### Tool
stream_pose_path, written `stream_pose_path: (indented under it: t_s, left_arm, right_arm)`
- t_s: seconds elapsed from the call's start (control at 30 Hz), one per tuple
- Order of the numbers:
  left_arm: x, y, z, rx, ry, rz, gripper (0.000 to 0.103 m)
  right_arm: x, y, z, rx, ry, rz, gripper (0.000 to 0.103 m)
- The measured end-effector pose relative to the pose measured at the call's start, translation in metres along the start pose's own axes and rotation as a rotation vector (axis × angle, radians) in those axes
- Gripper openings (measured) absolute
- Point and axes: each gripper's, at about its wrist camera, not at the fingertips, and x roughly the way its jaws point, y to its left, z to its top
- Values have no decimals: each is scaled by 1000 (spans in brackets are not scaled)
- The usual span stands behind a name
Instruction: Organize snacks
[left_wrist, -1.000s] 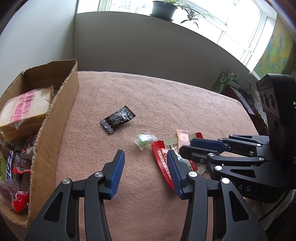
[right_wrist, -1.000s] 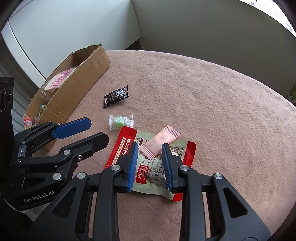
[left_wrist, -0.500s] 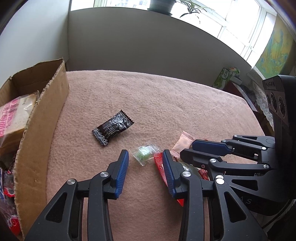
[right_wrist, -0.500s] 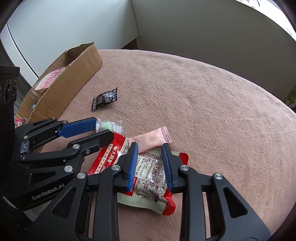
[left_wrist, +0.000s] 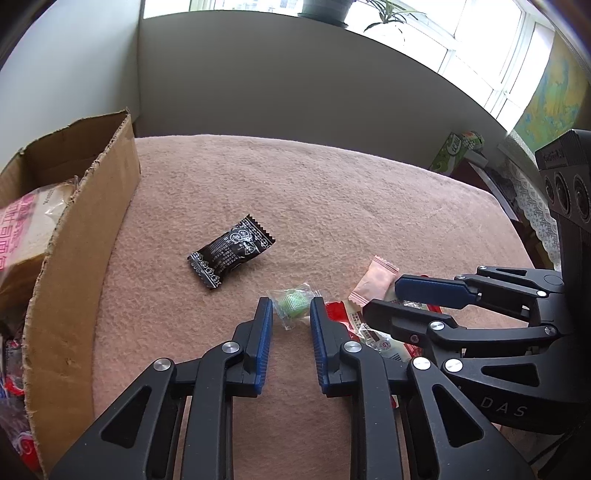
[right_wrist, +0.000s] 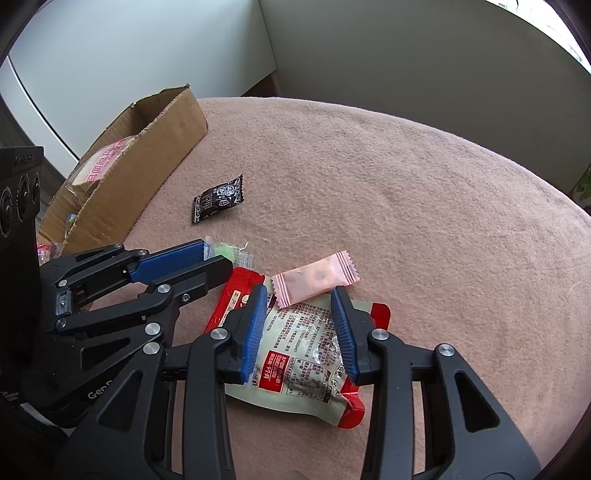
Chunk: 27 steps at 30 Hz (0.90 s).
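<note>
Left wrist: green candy (left_wrist: 294, 303) between parted left gripper (left_wrist: 291, 312); right gripper (right_wrist: 300, 295) parted.

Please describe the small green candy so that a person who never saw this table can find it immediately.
Start from the cardboard box at the left edge of the pink blanket. To its right lies a black packet, then the green candy, at the tips of the open left gripper. Only it has a clear wrapper with something green inside.

The pink-cloth surface (right_wrist: 406, 192) carries a cardboard box (right_wrist: 147, 162); right of the box lie a black candy (right_wrist: 218, 198), green candy (left_wrist: 294, 304) and red packet (right_wrist: 306, 354), pink candy (right_wrist: 316, 278) beside it
</note>
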Motion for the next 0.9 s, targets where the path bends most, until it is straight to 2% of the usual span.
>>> stream_pose_path:
  t_s: [0.27,0.6,0.7,0.77,0.9]
  left_arm:
    - [-1,1,-2,5,6,-14,17]
    - [-1,1,-2,27,7,-8,19]
    - [1,-8,-1,65,4,12,25]
    - [4,-10,0,63,6,16,32]
    - [11,-9,6,60,4,37,38]
  right_arm:
    - [14,-10,20,25,-2,25,37]
    - [16,-1,17,-69,-9,-67,37]
    - [15,-5,16,-67,-12,-96,37]
    - [15,-8,16,-55,-15,-88,37]
    - [15,-8,15,-64,-22,-123,37]
